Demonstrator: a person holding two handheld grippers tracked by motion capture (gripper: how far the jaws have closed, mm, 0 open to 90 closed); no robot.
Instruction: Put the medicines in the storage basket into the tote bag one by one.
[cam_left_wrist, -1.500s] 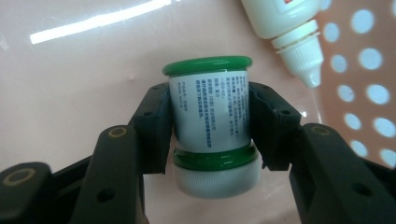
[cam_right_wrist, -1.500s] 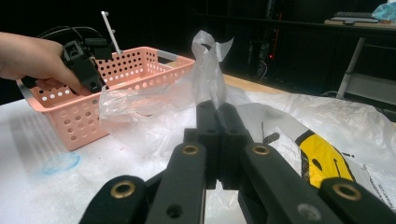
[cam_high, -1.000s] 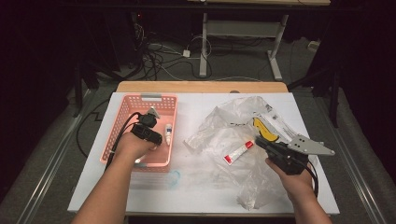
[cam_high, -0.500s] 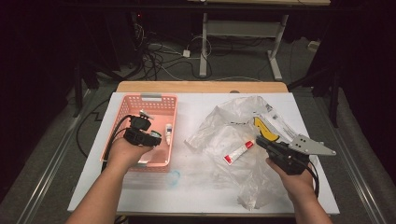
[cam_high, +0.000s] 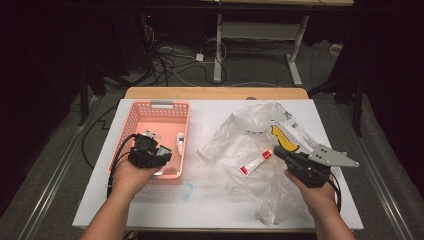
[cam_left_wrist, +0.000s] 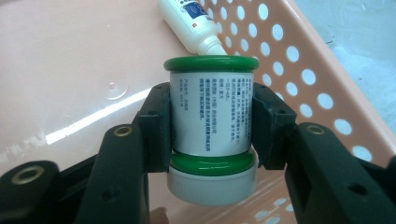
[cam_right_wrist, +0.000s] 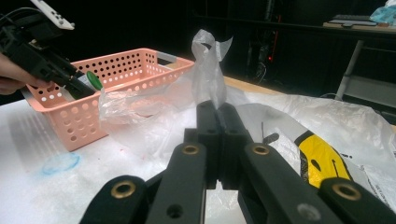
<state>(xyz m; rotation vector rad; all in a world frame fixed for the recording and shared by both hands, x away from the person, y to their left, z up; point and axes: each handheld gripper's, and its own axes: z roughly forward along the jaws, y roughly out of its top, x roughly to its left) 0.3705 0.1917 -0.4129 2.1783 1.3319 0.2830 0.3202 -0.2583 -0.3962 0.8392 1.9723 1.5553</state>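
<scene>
1. High view: the left gripper (cam_high: 159, 156) hangs over the near end of the pink basket (cam_high: 135, 115), which lies toward nine o'clock on the white bench (cam_high: 210, 107). A small white dropper bottle (cam_high: 179, 143) lies in the basket at about one o'clock from that gripper. The right gripper (cam_high: 278, 152) rests toward four o'clock on the bench, its tip on the crumpled clear plastic bag (cam_high: 250, 120). A red-and-white tube (cam_high: 255, 163) lies on the bag at about nine o'clock from it.

2. Left gripper view: the left gripper (cam_left_wrist: 211, 126) is part-way spread, its pads pressed on both sides of a white jar (cam_left_wrist: 211, 119) with green rims and a white cap. The jar hangs above the basket (cam_left_wrist: 70, 56) floor. The dropper bottle (cam_left_wrist: 187, 23) lies beyond it at twelve o'clock.

3. Right gripper view: the right gripper (cam_right_wrist: 218, 140) has its jaws pressed together, pinching a fold of the plastic bag (cam_right_wrist: 210, 51), which stands up at twelve o'clock. The basket (cam_right_wrist: 126, 70) sits toward ten o'clock, with the left gripper (cam_right_wrist: 77, 84) and jar (cam_right_wrist: 93, 80) over it.

4. Against the earlier high view: the left gripper has shifted toward six o'clock, from mid-basket to its near end, with the same grip. The right gripper has stayed put and clamped.
</scene>
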